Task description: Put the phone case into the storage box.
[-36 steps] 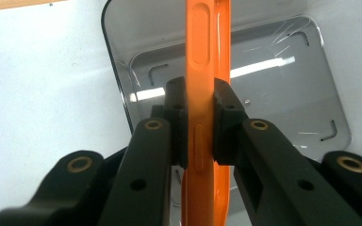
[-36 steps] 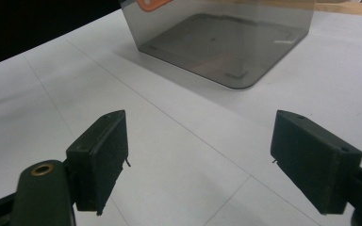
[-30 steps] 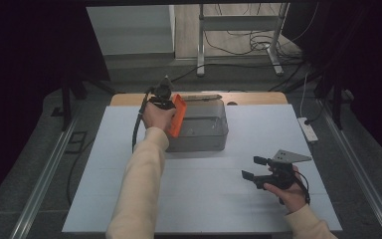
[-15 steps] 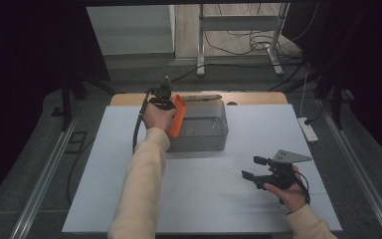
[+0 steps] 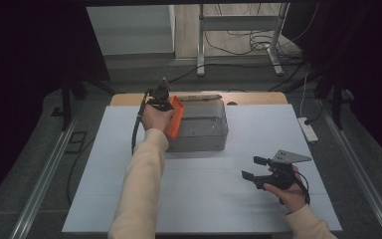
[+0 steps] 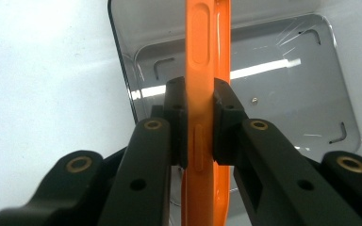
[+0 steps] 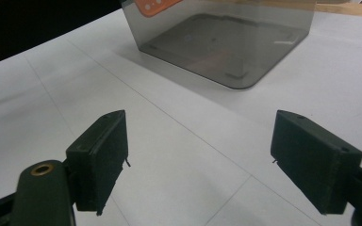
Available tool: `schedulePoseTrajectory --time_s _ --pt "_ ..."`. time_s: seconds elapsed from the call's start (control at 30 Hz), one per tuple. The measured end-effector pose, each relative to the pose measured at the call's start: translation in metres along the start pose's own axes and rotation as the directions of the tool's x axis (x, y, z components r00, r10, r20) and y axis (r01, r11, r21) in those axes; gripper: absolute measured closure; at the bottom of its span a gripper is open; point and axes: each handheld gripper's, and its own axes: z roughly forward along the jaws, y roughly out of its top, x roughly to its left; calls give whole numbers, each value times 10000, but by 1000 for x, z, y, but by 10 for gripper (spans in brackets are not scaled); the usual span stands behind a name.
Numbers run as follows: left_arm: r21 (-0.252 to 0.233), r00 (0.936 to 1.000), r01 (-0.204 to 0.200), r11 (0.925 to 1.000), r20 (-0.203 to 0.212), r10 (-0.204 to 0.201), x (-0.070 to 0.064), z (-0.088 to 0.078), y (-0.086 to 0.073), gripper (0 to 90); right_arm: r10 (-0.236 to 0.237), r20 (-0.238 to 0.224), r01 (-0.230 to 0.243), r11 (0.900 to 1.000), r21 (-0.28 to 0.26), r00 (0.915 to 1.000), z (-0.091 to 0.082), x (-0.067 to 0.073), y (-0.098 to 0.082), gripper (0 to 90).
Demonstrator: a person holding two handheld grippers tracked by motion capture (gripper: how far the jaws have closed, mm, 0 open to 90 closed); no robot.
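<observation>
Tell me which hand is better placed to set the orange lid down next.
Left, probably. The left gripper is already clamped on the orange lid, holding it on edge above the clear bin. The right gripper hangs open over bare table, apart from the bin.

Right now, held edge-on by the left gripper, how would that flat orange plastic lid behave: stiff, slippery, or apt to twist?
The flat orange plastic lid probably stays stiff: it stands straight above the left gripper. Its smooth faces may slip. Clamped at one narrow spot, it could pivot if it catches the clear grey plastic box.
</observation>
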Motion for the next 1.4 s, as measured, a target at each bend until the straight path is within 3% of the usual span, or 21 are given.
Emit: schedulePoseTrajectory --time_s 0.83,1.4 --pt "301 9993 162 9994 -355 -151 -2 15 -1 794 -66 -11 66 10000 10 10000 0 1 0 197" --pt "230 9954 289 9993 -916 -267 -13 18 -3 794 -93 -147 93 9999 -55 9998 1 2 1 197"
